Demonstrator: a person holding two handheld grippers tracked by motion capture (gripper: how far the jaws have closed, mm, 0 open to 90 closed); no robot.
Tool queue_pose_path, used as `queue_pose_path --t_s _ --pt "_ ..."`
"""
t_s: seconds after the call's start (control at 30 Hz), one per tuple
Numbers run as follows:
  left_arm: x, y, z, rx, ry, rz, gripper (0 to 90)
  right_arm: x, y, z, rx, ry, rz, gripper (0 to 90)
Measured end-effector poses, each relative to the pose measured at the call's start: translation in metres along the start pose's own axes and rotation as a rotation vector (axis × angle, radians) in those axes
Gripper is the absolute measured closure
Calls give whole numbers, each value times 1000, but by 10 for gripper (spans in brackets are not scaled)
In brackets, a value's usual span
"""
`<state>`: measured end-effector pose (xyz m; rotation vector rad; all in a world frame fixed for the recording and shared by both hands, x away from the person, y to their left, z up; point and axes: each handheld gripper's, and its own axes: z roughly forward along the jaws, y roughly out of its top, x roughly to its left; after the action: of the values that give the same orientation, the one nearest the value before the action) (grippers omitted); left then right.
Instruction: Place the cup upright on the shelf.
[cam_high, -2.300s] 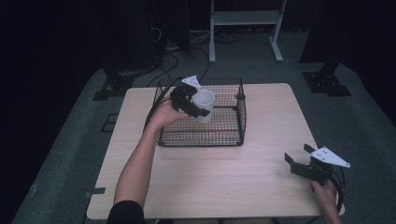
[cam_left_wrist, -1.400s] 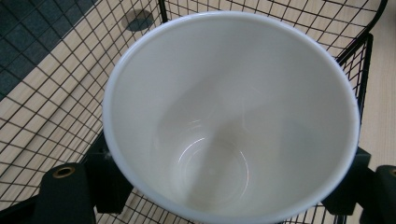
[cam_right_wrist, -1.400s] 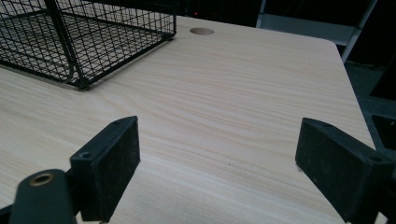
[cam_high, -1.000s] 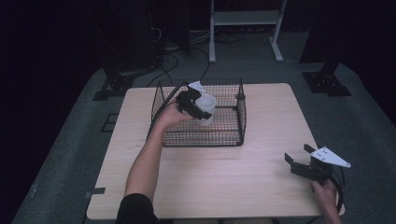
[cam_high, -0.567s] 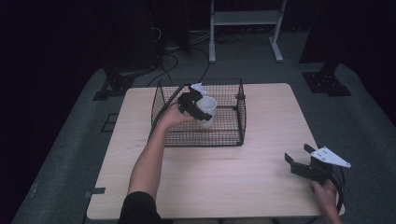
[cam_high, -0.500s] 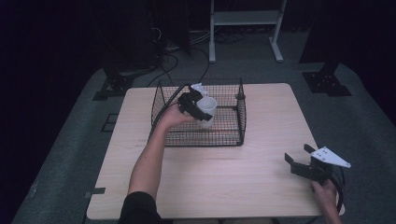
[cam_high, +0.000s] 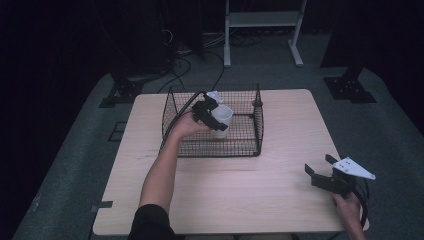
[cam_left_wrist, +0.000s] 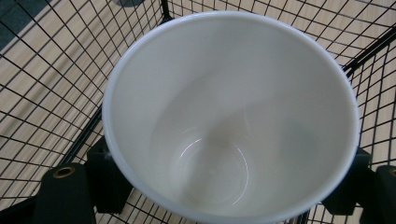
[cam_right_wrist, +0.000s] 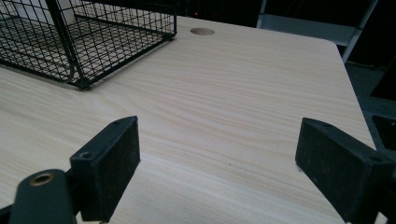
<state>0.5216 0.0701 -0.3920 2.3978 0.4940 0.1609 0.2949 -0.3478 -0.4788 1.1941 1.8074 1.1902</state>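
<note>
A white cup (cam_high: 222, 118) is held inside the black wire basket (cam_high: 257, 131), which stands on the far middle of the table. My left gripper (cam_high: 214, 118) is shut on the white cup (cam_left_wrist: 229, 116), whose empty inside faces the left gripper view, with the jaws on either side of its wall. My right gripper (cam_high: 320, 171) hovers near the table's front right corner. Its jaws stand wide apart over bare wood in the right gripper view, around the right gripper (cam_right_wrist: 233, 163), with nothing between them.
The wooden table (cam_high: 280, 190) has a round cable hole (cam_right_wrist: 202, 31) beyond the basket's corner (cam_right_wrist: 79, 84). A white metal frame (cam_high: 262, 20) and black stands with cables stand on the dark floor behind the table.
My left gripper has carried the cup lower and a little to the right, down inside the basket. The right gripper has stayed where it was.
</note>
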Motion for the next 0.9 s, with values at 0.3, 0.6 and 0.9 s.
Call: queue_pose_path --t_s 0.3,0.6,0.9 --pt "2 -2 6 16 -12 -20 210 0 0 0 0 -1 2 131" --pt "2 -3 12 44 -15 -18 210 0 0 0 -1 -1 2 131" --pt "3 -5 16 68 -19 -16 209 0 0 0 -1 -1 3 130"
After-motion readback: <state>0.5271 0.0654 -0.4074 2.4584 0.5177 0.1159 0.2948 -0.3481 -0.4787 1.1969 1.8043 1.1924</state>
